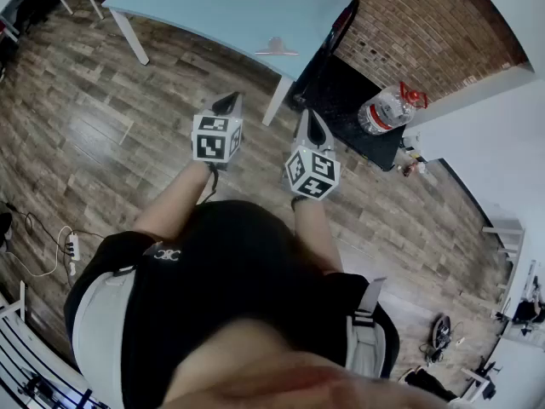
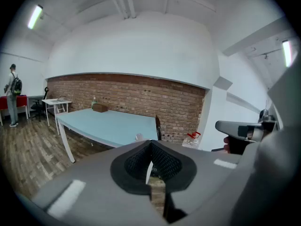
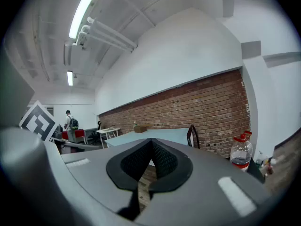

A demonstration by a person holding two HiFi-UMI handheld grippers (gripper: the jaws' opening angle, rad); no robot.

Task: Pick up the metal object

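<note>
L gripper (image 1: 229, 104): jaws pressed together, nothing between them. R gripper (image 1: 312, 125): same, fully closed and empty. I'm holding both at about waist height over the wood floor (image 1: 102, 118), pointing fwd at the light-blue table (image 1: 213, 7).

The metal object (image 1: 277, 49) lies flat on the tabletop near the front edge, by the table's right end, well apart from both grippers. It's too small to make out its shape.

Progress as I read it: nothing done yet. No approach, no contact, obj untouched. What's left is to step in, open one gripper (R looks nearer), come down on the piece, close and lift.

Count:
- 2 grippers
- 1 metal obj
- 1 blue table
- 1 dark chair (image 1: 343, 22) at its end
- 1 water bottle (image 1: 387, 109) w/ red cap, on a black surface to the right
- 1 person (image 2: 12, 95) far off across the room
</note>
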